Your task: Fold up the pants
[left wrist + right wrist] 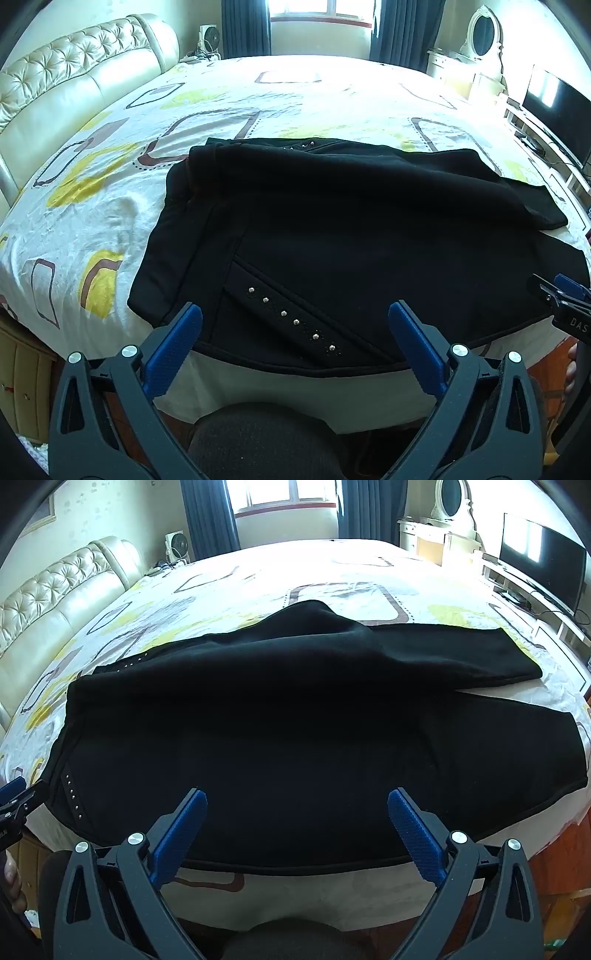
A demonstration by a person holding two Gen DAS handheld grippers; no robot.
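Black fabric: your pants [332, 229] lie spread flat on the bed, filling the middle of both views, waist end toward the left of the frame and legs running off to the right.
Headboard: cream tufted leather [74, 85] curves along the upper left of the left wrist view.
Bedsheet: white with yellow and brown rounded squares [92, 206]; it shows bare to the left of the pants and beyond them.
Studs: a slanted row of small silver studs [291, 319] sits on the pants at lower centre of the left wrist view, between your left fingers; a second row [301, 146] shows at the far edge.
Left gripper: your left gripper [295, 325] hangs over the near waist edge with its blue pads [173, 350] spread wide, nothing between them.
Hem edge: the near edge of the pants [295, 867] runs along the bed's front edge, just ahead of both claws.
Right gripper: your right gripper [297, 808] hovers over the middle of the pants, pads [413, 834] wide apart and holding nothing; it also shows at the right edge of the left wrist view.
Legs: the two legs [461, 657] part toward the right of the frame, a wedge of sheet between them.
Television: a dark screen [543, 557] stands at upper right.
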